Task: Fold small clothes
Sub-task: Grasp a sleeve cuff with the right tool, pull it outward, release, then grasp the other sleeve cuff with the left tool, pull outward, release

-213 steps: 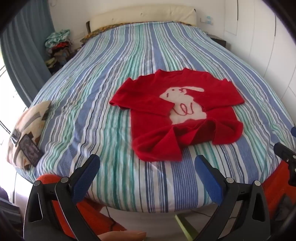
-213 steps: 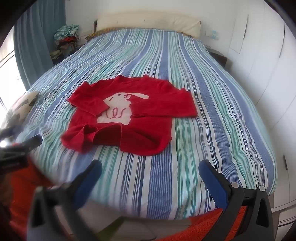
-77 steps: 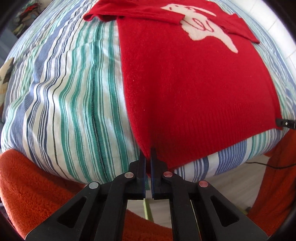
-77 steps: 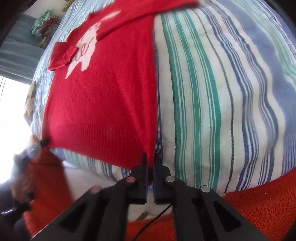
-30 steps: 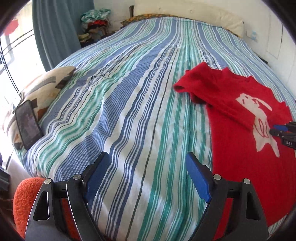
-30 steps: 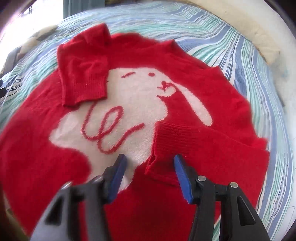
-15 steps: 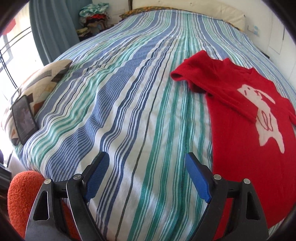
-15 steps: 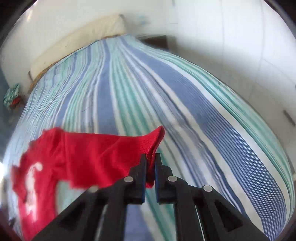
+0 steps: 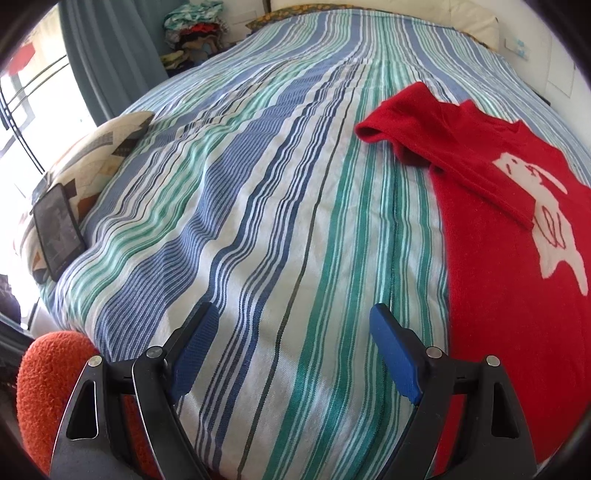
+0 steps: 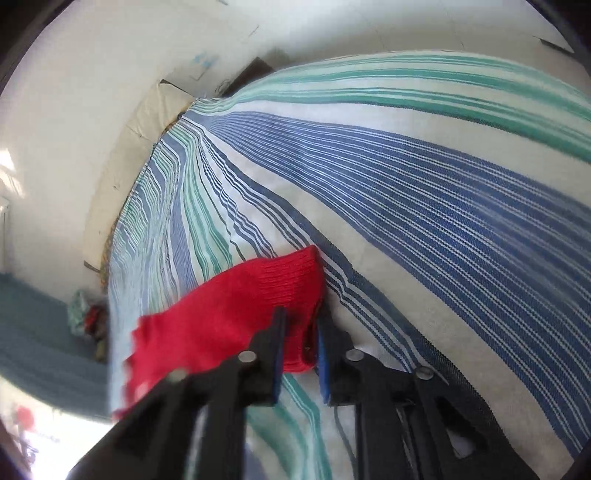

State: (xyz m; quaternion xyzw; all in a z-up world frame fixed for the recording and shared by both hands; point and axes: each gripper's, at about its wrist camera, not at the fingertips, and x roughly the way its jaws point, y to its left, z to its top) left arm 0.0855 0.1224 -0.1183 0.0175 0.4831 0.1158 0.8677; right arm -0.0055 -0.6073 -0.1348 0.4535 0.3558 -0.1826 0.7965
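A small red sweater (image 9: 509, 236) with a white rabbit on its front lies on the striped bed at the right of the left wrist view. Its left sleeve (image 9: 443, 147) is folded across the chest. My left gripper (image 9: 291, 332) is open and empty over the bedspread, left of the sweater. My right gripper (image 10: 301, 325) has its jaws a little apart around the ribbed cuff of the right sleeve (image 10: 251, 299), low over the bed. The cuff sits between the pads; I cannot tell whether they still pinch it.
The striped bedspread (image 9: 258, 184) covers the bed. A patterned cushion (image 9: 103, 147) with a dark tablet (image 9: 57, 230) lies at the left edge. A clothes pile (image 9: 192, 33) sits by the curtain. The headboard and wall (image 10: 110, 129) are near the right gripper.
My right gripper has carried the right sleeve cuff outward and down to the bedspread, and its jaws have parted slightly. My left gripper has drifted a little closer to the bed.
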